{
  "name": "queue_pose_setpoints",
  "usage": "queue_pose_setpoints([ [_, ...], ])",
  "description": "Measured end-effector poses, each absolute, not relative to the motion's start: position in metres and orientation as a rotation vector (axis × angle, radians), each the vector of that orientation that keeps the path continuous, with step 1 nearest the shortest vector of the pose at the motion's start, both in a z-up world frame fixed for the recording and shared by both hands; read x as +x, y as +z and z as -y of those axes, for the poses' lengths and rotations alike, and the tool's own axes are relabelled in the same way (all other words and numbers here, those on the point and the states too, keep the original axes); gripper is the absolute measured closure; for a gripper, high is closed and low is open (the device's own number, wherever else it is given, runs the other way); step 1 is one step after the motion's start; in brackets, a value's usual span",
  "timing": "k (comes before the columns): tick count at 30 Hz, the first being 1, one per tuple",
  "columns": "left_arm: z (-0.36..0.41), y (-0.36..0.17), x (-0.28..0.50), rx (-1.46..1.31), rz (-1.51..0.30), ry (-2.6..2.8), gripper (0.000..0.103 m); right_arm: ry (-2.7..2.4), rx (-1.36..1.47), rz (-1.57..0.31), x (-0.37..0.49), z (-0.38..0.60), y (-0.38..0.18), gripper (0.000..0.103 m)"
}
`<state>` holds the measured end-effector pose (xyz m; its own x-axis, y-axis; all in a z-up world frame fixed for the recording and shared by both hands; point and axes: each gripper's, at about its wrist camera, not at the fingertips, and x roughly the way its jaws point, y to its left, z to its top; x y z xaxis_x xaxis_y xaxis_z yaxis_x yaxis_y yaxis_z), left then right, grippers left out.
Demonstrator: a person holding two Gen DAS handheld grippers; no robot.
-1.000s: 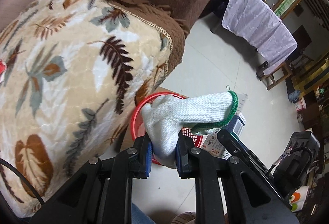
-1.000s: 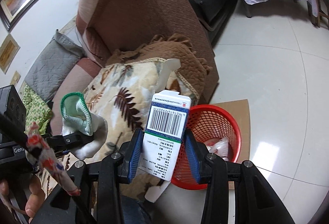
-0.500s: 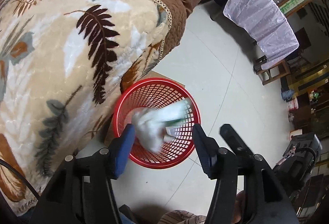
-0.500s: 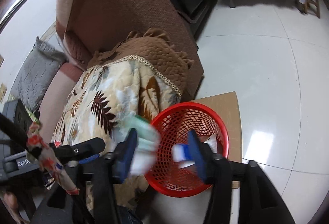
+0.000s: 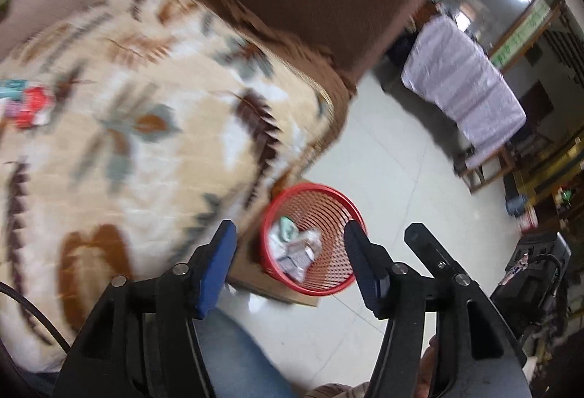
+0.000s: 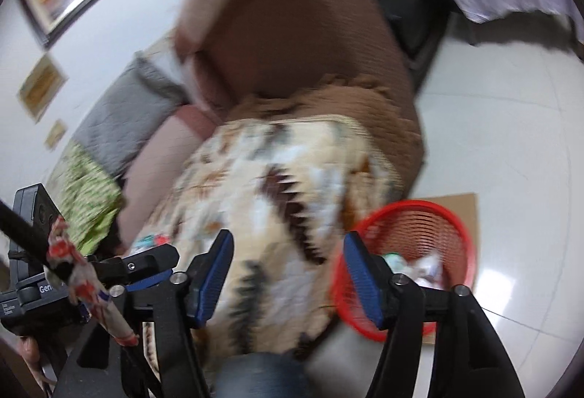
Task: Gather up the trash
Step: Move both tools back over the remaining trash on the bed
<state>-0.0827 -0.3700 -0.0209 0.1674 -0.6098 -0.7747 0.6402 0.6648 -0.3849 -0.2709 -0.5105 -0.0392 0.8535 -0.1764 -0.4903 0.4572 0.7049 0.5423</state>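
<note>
Left gripper (image 5: 288, 263): jaws wide, nothing between them, held over the floor beside the sofa.
Right gripper (image 6: 286, 274): jaws wide, likewise empty, over the leaf-print blanket (image 6: 277, 186).
Red mesh basket (image 5: 314, 237): stands on a cardboard sheet (image 5: 262, 283) on the tiled floor, just beside the blanket's hanging edge. Contents: crumpled white scraps, a small printed box, a green-edged piece; roughly a shallow layer at the bottom.
Remaining trash: a red-and-teal wrapper (image 5: 25, 104) lies on the blanket, well apart from the basket; blurred, so its kind is unclear.
Step in hand, as judged: reach for that wrapper next. Best approach low with jaws still wide, pinch the wrapper alone without snagging the soft blanket, then carry it squarely above the basket rim before releasing.
</note>
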Motion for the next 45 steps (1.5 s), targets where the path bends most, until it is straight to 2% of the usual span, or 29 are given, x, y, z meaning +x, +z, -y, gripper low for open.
queue_pose_setpoints([
  [3,0.322,0.001,-0.084,-0.002,-1.009,-0.83,0.042,-0.273,0.652,-0.42,-0.253,0.475,-0.021,0.03],
  [10,0.226,0.033,-0.083,-0.089,-0.896,-0.71,0.039,-0.093,0.556,-0.446,-0.216,0.4,0.0,0.029],
  [24,0.074,0.054,-0.056,-0.185,-0.752,-0.404,0.038,0.097,0.444,-0.493,-0.152,0.309,0.018,0.027],
  [34,0.034,0.049,-0.024,-0.203,-0.765,-0.352,0.038,0.145,0.446,-0.543,-0.099,0.297,0.009,0.025],
  [45,0.049,0.026,0.038,-0.13,-0.866,-0.411,0.037,0.174,0.457,-0.587,-0.032,0.302,-0.013,0.024],
])
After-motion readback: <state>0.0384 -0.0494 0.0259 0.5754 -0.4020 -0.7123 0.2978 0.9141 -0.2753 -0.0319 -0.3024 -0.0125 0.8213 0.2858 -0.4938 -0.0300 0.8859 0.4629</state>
